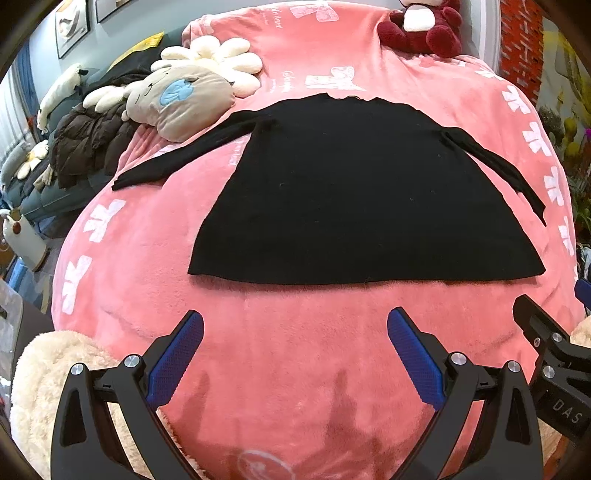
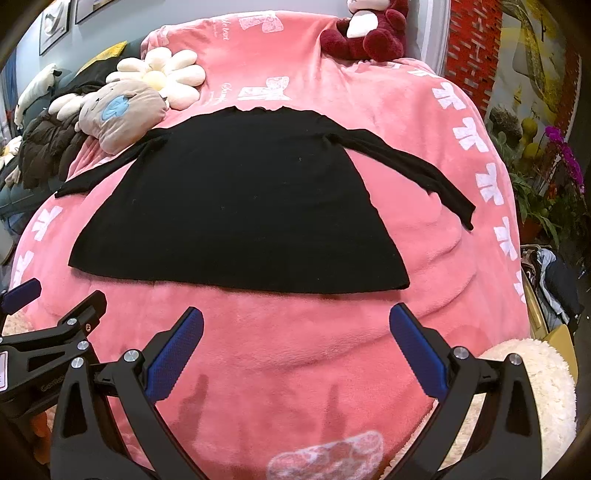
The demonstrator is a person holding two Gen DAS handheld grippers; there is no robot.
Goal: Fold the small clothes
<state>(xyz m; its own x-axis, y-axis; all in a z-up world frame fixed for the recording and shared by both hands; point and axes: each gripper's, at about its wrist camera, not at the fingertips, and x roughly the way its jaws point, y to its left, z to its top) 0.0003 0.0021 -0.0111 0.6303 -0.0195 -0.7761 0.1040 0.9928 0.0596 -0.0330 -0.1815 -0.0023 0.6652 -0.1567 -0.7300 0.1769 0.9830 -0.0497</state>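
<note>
A black long-sleeved top (image 1: pixel 354 192) lies flat on a pink fleece blanket (image 1: pixel 280 350), hem toward me, both sleeves spread out to the sides. It also shows in the right wrist view (image 2: pixel 243 206). My left gripper (image 1: pixel 295 325) is open and empty, just short of the hem. My right gripper (image 2: pixel 295 321) is open and empty, also just short of the hem. The right gripper shows at the right edge of the left wrist view (image 1: pixel 546 332). The left gripper shows at the left edge of the right wrist view (image 2: pixel 55 306).
A grey plush pillow (image 1: pixel 184 99) and a flower cushion (image 1: pixel 221 59) lie at the blanket's far left, by a dark jacket (image 1: pixel 92 144). A red plush bear (image 1: pixel 424 26) sits at the far end. Cream fluffy fabric (image 2: pixel 543 387) lies near me. Potted plants (image 2: pixel 546 177) stand right.
</note>
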